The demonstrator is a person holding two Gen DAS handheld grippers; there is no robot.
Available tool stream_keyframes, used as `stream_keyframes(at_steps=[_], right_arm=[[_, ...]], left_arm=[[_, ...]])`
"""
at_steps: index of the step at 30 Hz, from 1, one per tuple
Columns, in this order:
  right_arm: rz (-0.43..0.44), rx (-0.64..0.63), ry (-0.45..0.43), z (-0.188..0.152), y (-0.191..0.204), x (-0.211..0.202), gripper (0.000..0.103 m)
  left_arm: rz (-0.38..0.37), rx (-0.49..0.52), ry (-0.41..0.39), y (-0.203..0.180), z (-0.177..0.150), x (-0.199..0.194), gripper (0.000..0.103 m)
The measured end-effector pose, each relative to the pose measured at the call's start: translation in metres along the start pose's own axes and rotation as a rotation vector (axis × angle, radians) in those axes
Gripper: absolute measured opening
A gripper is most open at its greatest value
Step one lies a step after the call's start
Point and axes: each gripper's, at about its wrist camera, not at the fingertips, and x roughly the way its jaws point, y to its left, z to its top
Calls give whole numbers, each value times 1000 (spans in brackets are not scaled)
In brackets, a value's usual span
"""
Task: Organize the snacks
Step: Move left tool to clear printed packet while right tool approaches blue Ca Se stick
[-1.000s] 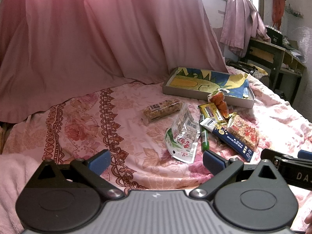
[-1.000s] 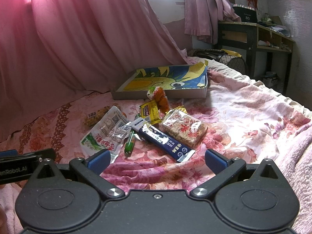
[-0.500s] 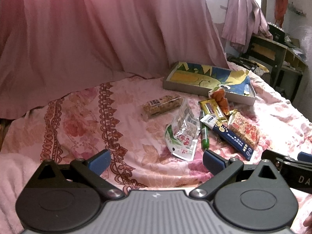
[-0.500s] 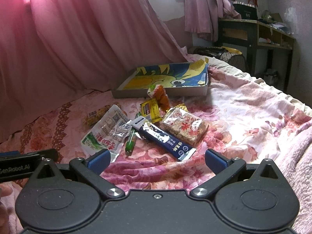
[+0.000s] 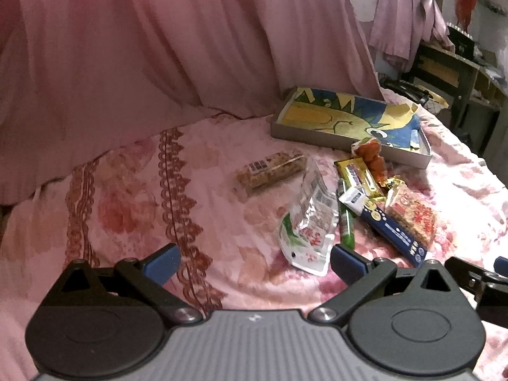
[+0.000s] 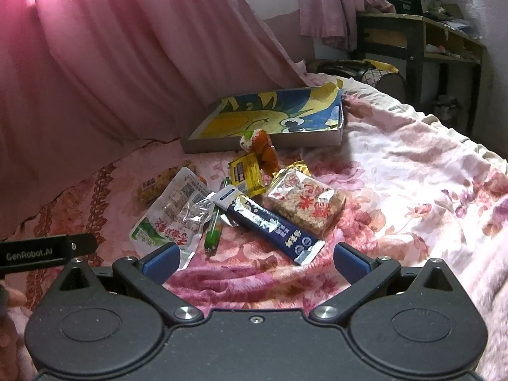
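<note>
Several snack packets lie in a heap on the pink floral bedspread (image 5: 197, 190). Among them are a clear cereal bar (image 5: 270, 171), a silver and green pouch (image 5: 306, 231) (image 6: 171, 219), a navy stick pack (image 6: 270, 225) (image 5: 390, 231), a red-printed rice cake pack (image 6: 304, 203) (image 5: 412, 216), a yellow packet (image 6: 246, 173), an orange snack (image 6: 263, 149) and a green tube (image 6: 212, 233). A shallow box with a yellow and blue picture (image 5: 349, 120) (image 6: 270, 117) sits behind them. My left gripper (image 5: 254, 262) and right gripper (image 6: 255, 258) both stand open and empty, short of the heap.
A pink curtain (image 5: 158, 47) hangs along the back and left. A dark wooden desk (image 6: 419, 41) stands beyond the bed at the right, with clothes hanging beside it. The bedspread to the right of the heap is bare, and a fluffy blanket (image 6: 495, 285) lies at the near right.
Both grippers have moved a little nearer the heap, and the left wrist view has tilted so the snacks sit lower. Nothing was taken hold of; both stay open.
</note>
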Motion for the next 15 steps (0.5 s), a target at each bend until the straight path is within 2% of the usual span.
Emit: stream_keyframes(at_steps=[7,15], right_arm=[[26,-12,15,16,-5,15,103],[74,-115,30,40,-1,38,103]], left_arm=[[5,52,11,-4,23,19,103],[0,112,33,-10,43,44,103]])
